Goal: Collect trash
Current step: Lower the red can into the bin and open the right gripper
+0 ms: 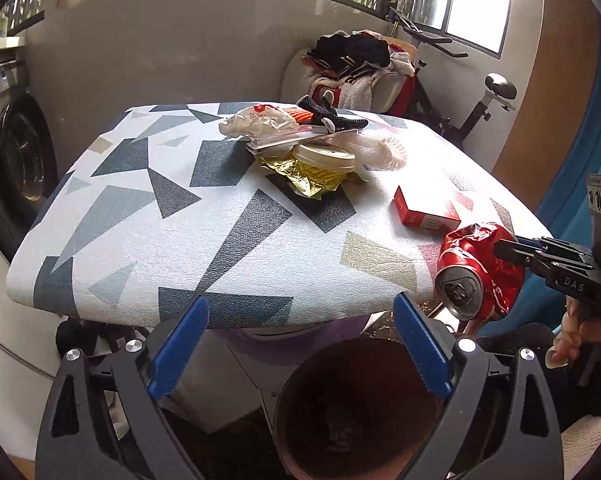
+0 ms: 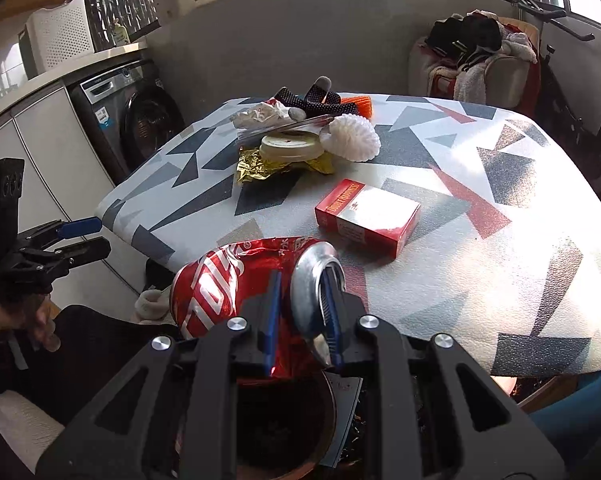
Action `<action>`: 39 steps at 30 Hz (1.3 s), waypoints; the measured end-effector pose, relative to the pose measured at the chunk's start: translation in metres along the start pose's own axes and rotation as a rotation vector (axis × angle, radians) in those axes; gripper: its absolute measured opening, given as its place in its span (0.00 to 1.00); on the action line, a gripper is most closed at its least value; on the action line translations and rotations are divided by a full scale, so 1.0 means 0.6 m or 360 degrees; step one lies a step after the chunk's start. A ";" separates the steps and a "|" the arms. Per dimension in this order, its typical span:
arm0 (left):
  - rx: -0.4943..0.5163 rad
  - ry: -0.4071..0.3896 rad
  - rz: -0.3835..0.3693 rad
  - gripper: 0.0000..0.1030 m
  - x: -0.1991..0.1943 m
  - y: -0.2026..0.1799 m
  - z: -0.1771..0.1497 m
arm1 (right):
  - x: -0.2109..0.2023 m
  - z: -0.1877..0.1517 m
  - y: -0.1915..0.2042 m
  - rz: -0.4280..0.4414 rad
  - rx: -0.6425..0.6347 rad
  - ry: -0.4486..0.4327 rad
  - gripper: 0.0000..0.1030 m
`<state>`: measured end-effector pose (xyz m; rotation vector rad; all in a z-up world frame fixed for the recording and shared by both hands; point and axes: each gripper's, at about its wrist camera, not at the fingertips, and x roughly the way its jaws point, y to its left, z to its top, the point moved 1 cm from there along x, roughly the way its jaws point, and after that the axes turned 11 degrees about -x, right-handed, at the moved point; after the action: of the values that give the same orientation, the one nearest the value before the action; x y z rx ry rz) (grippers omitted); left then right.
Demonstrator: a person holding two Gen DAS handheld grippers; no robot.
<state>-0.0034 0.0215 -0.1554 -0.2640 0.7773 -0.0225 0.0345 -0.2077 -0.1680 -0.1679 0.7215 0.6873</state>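
The right tongs [image 2: 300, 320] were clamped on a crushed red can [image 2: 236, 280], one finger on its dented body and one on the silver end, its long axis lying crosswise to the fingers. The can hung off the tabletop's [image 2: 480, 280] near edge, directly above a dark round bin [image 2: 284, 420]; a release looked like the next move. The left tongs [image 1: 300, 344] stood wide and empty, just left of the can, also over the bin. Farther out lay a red carton [image 2: 366, 216], then a heap with gold foil [image 2: 260, 166] and a cream lid [image 2: 290, 146].
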 end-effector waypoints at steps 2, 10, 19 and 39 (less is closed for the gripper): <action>-0.0016 -0.0016 0.0018 0.89 -0.003 0.006 0.002 | 0.010 -0.008 0.014 0.0045 -0.0013 0.0034 0.22; -0.0066 -0.0010 0.0074 0.91 0.000 0.020 -0.008 | 0.072 -0.067 0.079 0.0213 -0.0108 0.0268 0.22; -0.0116 0.0016 0.0105 0.91 0.007 0.034 -0.015 | 0.111 -0.102 0.107 0.0233 -0.0223 0.0422 0.23; -0.0164 0.0050 0.0141 0.92 0.013 0.045 -0.018 | 0.119 -0.107 0.093 0.0107 -0.0215 0.0484 0.49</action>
<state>-0.0073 0.0444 -0.1750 -0.3272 0.8218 0.0975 0.0025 -0.1511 -0.2582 -0.3788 0.9751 0.7846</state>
